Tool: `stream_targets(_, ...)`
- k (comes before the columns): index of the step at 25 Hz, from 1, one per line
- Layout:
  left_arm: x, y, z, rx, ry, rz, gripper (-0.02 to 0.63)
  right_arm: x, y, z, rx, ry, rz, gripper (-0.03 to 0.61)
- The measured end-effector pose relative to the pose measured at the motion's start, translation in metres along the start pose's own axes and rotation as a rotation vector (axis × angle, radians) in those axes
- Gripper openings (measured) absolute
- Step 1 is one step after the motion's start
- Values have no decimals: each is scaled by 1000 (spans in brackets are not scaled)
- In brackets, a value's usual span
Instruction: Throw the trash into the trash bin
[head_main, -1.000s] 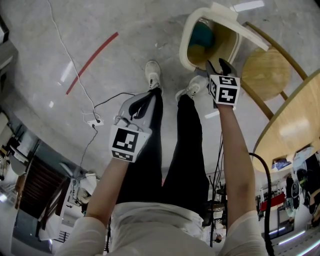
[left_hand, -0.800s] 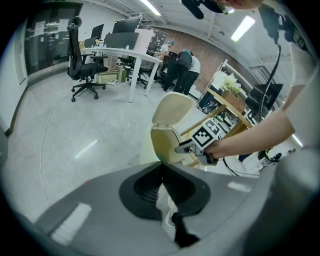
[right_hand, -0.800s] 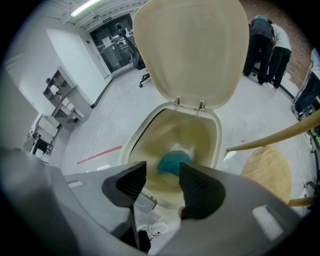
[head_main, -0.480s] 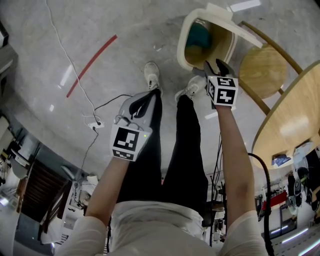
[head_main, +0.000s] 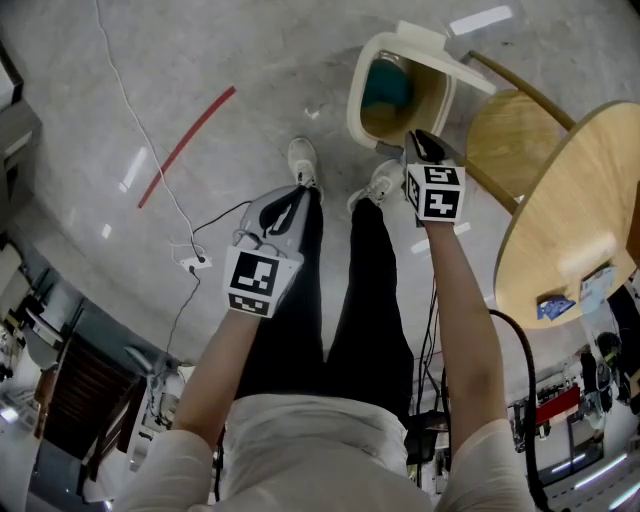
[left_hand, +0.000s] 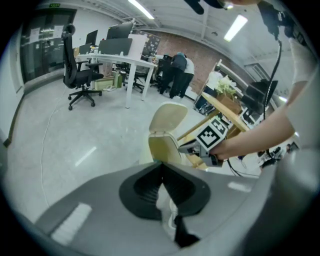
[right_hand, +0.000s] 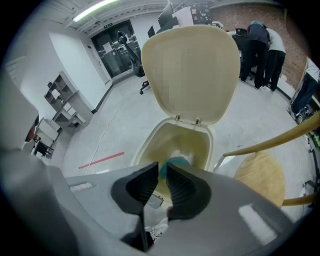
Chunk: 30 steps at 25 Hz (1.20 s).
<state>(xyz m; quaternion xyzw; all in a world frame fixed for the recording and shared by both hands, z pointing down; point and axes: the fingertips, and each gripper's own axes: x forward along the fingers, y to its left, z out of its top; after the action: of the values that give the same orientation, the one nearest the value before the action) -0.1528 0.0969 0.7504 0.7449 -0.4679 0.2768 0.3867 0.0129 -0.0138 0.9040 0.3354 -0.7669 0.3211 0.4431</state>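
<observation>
**Ana:** Over the trash bin (head_main: 353, 100), how does the right gripper (right_hand: 162, 172) stand?

**Ben:** It hangs above the near rim and points steeply down into the opening. Its jaws have just been closing. Only a narrow gap is left between them, and nothing is in it.

**Ana:** And the trash?

**Ben:** A teal piece of trash (head_main: 385, 88) lies inside the cream bin, down against the far wall, well below the jaw tips. The hinged lid (right_hand: 190, 70) is tipped right back.

**Ana:** What about the left gripper (left_hand: 161, 166)?

**Ben:** It is held in front of the person's left leg, well apart from the bin. The jaws are pressed together at the tips and they carry nothing.

**Ana:** What stands around the bin?

**Ben:** A round wooden stool (head_main: 510, 140) is just beside it, with a round wooden table (head_main: 570, 220) next to that. The person's white shoes (head_main: 303, 160) are planted near the bin's front. A red tape line (head_main: 185, 145) and a white cable (head_main: 135, 105) cross the grey floor off to the left.
</observation>
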Motion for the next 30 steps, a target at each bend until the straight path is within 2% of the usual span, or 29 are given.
stream_targets(8,-27,-20,30,12,-28,-8,5,-50,11,20,-58,-28,5,8)
stream_targets(13,-45,-36,43,25,-37,-16,5,-83,19,28,-84,-50,20,2)
stream_targets(18,-68,-50,58,22,-44,-22,5,-128,29,36,-72,-78,35,2)
stream_targets(23,-86,-66,82,59,-54,-39,5,-169,35,49,-80,-108,42,2)
stream_targets(30,-100,-81,97,69,-40,-67,5,-214,42,61,-32,-140,42,2)
